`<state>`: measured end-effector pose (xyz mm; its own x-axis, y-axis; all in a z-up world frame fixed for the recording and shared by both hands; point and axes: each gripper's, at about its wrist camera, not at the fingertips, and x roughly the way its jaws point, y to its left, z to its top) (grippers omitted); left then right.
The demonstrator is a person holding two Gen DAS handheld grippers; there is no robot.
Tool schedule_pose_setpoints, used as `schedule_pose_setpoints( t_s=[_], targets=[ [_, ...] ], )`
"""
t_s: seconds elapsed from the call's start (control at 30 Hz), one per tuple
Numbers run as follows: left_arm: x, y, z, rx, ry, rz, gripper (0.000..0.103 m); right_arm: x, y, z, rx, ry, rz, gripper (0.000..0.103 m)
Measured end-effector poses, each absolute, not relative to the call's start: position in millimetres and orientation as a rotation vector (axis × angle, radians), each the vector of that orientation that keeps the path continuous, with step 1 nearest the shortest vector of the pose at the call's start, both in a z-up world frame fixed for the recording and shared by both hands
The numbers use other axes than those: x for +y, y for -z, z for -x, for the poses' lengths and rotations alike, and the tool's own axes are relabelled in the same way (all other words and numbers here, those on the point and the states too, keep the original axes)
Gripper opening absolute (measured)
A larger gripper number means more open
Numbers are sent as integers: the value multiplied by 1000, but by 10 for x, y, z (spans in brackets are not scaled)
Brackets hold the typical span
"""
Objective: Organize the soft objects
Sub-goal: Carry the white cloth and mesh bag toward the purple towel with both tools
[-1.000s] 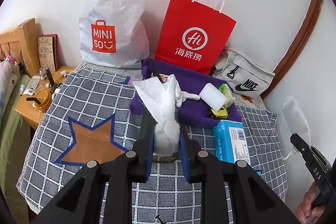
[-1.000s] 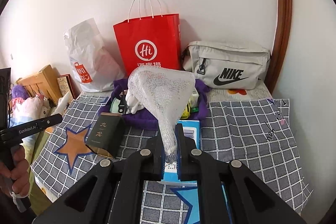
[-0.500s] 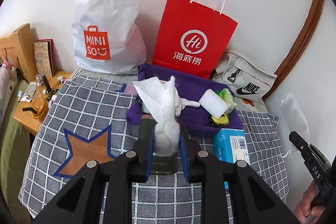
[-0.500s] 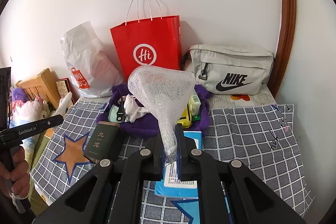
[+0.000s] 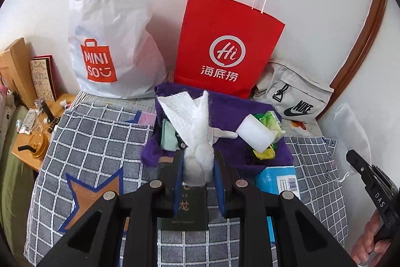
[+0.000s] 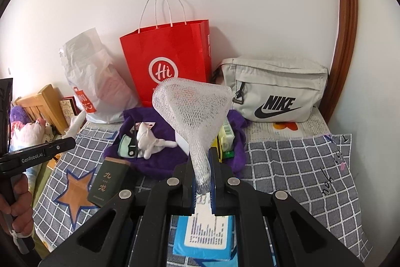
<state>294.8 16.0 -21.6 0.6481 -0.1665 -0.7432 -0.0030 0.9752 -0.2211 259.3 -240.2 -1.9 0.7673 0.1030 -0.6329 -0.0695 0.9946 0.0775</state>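
**Both grippers loaded and closing on the purple pile**

Since a second ago both grippers have carried their loads closer to the far wall: the red bag and the purple cloth sit larger and nearer in both views, and the dark green box has slid under the left gripper's fingers.

The left gripper is clamped on a bunched white cloth, which stands up between its pads and fans out above them. The right gripper is pinched almost fully together on the neck of a white mesh bag, whose open mouth flares upward.

Just beyond the fingers lies the purple cloth, spread on the checked blanket with a heap of small things on it: a white foam block, a green packet, a small white plush toy and a pale green item. On the near side, the dark green box and a blue tissue pack rest on the blanket, off the purple cloth.

Against the wall stand the white plastic bag, the red bag and a grey waist bag.

Judged from this, the sorting is partway: two soft pieces are in hand but not yet put down, and the heap on the purple cloth looks unsorted. Whether the white cloth is meant for the mesh bag cannot be told.
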Motion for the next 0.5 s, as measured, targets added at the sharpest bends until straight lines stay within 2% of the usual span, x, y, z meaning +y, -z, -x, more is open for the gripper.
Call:
schedule_pose_setpoints(
  t_s=[0.5],
  targets=[
    [215,448,-3468,906,111,212,22,-2216,371,-3230,763,-132,-28,8]
  ],
)
